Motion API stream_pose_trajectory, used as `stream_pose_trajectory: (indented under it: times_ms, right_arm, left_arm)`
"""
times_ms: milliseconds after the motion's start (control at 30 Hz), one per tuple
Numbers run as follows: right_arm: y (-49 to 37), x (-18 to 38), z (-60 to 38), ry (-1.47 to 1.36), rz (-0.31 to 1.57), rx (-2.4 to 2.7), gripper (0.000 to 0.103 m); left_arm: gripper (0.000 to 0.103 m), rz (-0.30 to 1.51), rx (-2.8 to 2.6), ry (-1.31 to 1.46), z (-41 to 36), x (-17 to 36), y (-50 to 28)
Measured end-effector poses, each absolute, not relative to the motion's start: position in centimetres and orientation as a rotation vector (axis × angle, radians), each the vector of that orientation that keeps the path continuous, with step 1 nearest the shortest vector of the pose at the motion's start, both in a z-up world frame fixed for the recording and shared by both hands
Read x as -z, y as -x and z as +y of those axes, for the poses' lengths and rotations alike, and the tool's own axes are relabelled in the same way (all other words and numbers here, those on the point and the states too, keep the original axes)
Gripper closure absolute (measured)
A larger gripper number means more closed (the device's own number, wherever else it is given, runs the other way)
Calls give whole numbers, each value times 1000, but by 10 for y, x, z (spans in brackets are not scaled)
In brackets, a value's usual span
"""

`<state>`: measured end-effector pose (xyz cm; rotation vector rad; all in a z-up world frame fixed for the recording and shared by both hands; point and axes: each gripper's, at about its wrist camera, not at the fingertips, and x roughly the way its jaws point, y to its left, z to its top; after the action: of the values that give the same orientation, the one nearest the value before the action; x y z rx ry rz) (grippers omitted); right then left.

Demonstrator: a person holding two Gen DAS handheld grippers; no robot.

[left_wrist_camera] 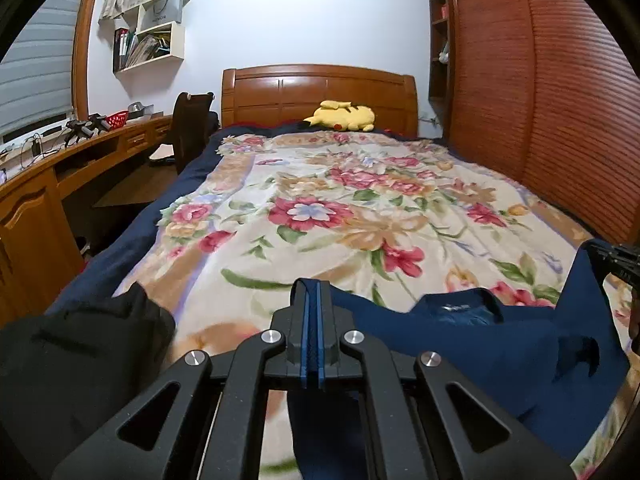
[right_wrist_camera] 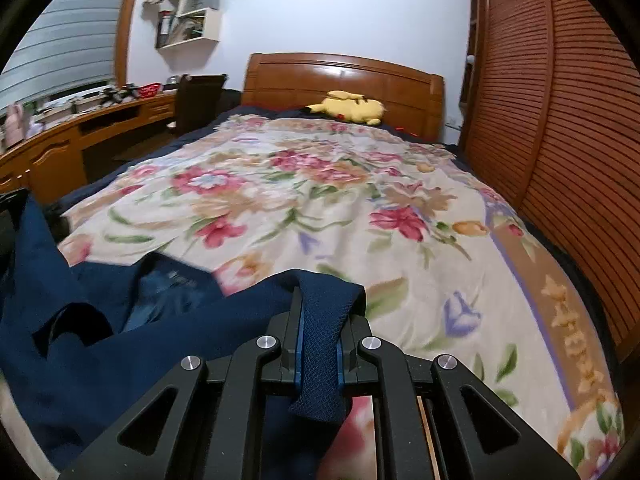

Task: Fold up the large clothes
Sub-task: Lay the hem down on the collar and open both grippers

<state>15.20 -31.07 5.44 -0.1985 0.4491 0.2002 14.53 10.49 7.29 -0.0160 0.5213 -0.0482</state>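
Floral bedspread (left_wrist_camera: 360, 208) carries a navy shirt (left_wrist_camera: 500, 352); left gripper (left_wrist_camera: 311, 300) and right gripper (right_wrist_camera: 320, 312) each clamp its cloth.

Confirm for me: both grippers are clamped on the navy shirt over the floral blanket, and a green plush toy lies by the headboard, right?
Not quite. The plush toy by the headboard is yellow, not green; the left wrist view shows it clearly. The rest holds: the left gripper and right gripper are both shut on the navy shirt over the floral blanket.
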Motion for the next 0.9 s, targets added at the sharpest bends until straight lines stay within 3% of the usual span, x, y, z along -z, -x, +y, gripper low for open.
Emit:
stream_pose_trajectory:
  times_ms: [333,367,400,467,567,633,667,700,900]
  right_arm:
    - [-203,-11,-273,234,573,-183,87]
    - [-202,-13,-274,218,570,-189,86]
    - [-201,-15,-278,200,568,-195,85]
    - [-195,-21,-287,175,556,-192,71]
    - [-179,-31,-295,170,507,-182,41]
    - [-167,-30,-297,178,495,-182,39]
    - [-162,-30,-294,185,491,-192,39]
    - [-158,-31,-290,190,491,-216,39]
    - [-123,-28,-246,244,488,-387,39]
  left_arm:
    - [98,617,61,-1,87,-42,-161]
    - [93,621,68,-6,87,-42,-157]
    - [80,621,78,-3,86,-42,-152]
    - [62,618,114,20,86,-42,-139]
    - [58,614,147,40,80,-44,-122]
    - [40,605,165,43,76,-45,-112]
    - [26,598,174,43,74,-45,-106]
    - [22,583,178,47,72,-46,-97]
    - [22,567,170,54,67,-41,-71]
